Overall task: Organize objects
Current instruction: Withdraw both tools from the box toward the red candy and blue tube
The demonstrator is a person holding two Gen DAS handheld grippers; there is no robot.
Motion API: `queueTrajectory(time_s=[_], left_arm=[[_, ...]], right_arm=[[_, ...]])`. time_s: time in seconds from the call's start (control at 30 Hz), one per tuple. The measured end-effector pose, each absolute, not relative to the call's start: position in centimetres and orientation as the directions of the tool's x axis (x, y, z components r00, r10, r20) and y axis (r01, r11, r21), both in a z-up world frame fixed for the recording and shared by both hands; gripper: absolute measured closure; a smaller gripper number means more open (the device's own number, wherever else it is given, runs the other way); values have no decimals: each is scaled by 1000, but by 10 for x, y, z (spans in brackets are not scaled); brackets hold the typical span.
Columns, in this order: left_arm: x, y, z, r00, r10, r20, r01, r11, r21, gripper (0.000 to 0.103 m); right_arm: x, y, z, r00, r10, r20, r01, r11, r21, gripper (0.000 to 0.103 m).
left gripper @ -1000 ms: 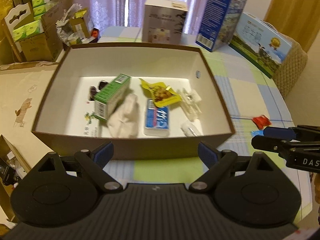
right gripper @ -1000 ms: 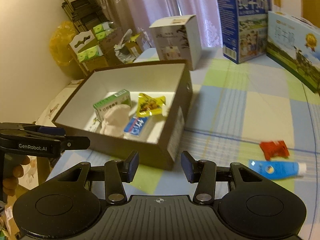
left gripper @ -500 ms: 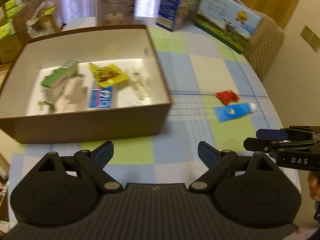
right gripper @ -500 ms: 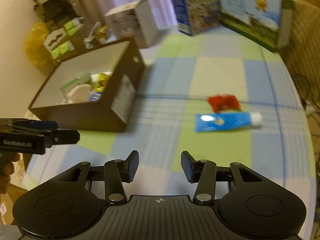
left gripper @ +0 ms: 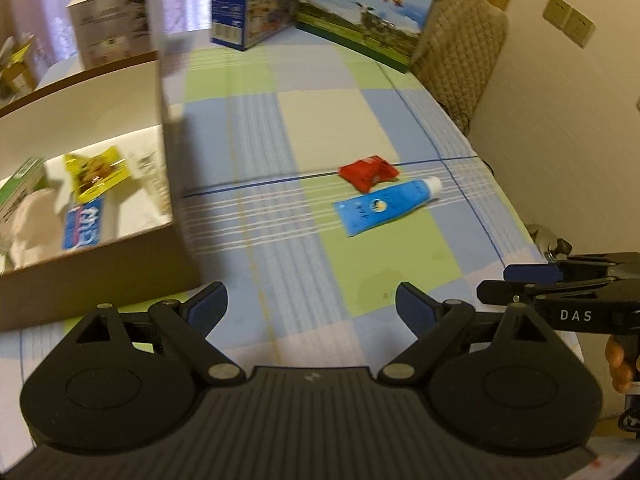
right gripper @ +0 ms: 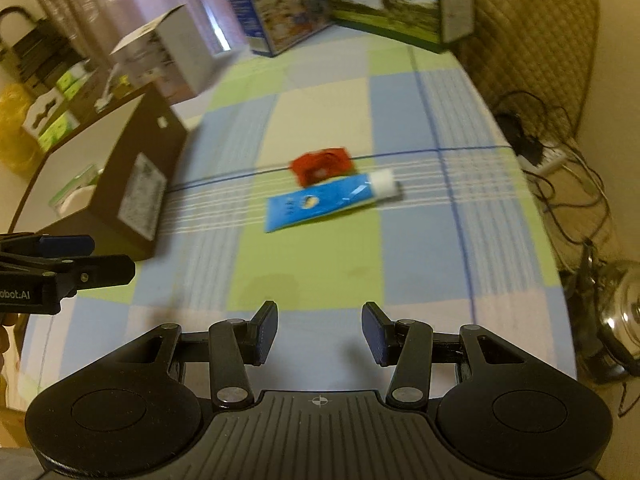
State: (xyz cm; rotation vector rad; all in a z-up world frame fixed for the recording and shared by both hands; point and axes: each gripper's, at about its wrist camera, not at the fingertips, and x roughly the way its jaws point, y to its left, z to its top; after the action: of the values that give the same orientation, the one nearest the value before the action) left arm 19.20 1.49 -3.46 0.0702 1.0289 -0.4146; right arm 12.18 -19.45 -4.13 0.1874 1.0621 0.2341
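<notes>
Your left gripper [left gripper: 311, 306] hangs over the checked cloth of the bench [left gripper: 280, 128] with its jaws spread wide and nothing between them. Your right gripper [right gripper: 319, 335] has its jaws released too, set at a narrower gap, and they hold nothing either. Ahead of the right jaws, on the bench and well apart from them, lies the blue tube [right gripper: 320, 202], flat, its white cap pointing right. The red packet [right gripper: 323, 163] sits just behind the tube, touching or nearly touching it; the blur does not let you tell which. From the left jaws the same pair lies ahead and to the right: the tube [left gripper: 384, 206] nearer, the packet [left gripper: 369, 172] beyond it. The brown box [left gripper: 100, 276] stands to the left of the left jaws, its near wall just beside the left finger in the picture, and from the right jaws it is ahead and far to the left [right gripper: 132, 184]. Inside the box you can see a yellow packet [left gripper: 98, 172], a blue-and-white pack [left gripper: 82, 226], a green carton [left gripper: 20, 188] and something pale and soft [left gripper: 34, 220], all lying on the white floor. Far beyond the jaws, at the back of the bench, three cartons stand upright: a white one [left gripper: 116, 20], a blue one [left gripper: 252, 4] and a wide one with a meadow print [left gripper: 364, 12]. Each gripper shows at the edge of the other's view, and fingers [left gripper: 618, 364] of the hand on the right one peek out below it.
</notes>
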Motion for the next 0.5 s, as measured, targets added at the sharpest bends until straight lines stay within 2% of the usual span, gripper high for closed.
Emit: queueTrajectory(time_s=[0.2, 0.5], left_arm=[[204, -16, -43, 422, -319, -849, 431, 894, -121, 14], [228, -26, -56, 427, -281, -859, 398, 912, -101, 14]], right_arm=[[125, -216, -47, 491, 257, -833, -58, 963, 263, 59], [167, -237, -58, 544, 252, -800, -80, 965, 250, 59]])
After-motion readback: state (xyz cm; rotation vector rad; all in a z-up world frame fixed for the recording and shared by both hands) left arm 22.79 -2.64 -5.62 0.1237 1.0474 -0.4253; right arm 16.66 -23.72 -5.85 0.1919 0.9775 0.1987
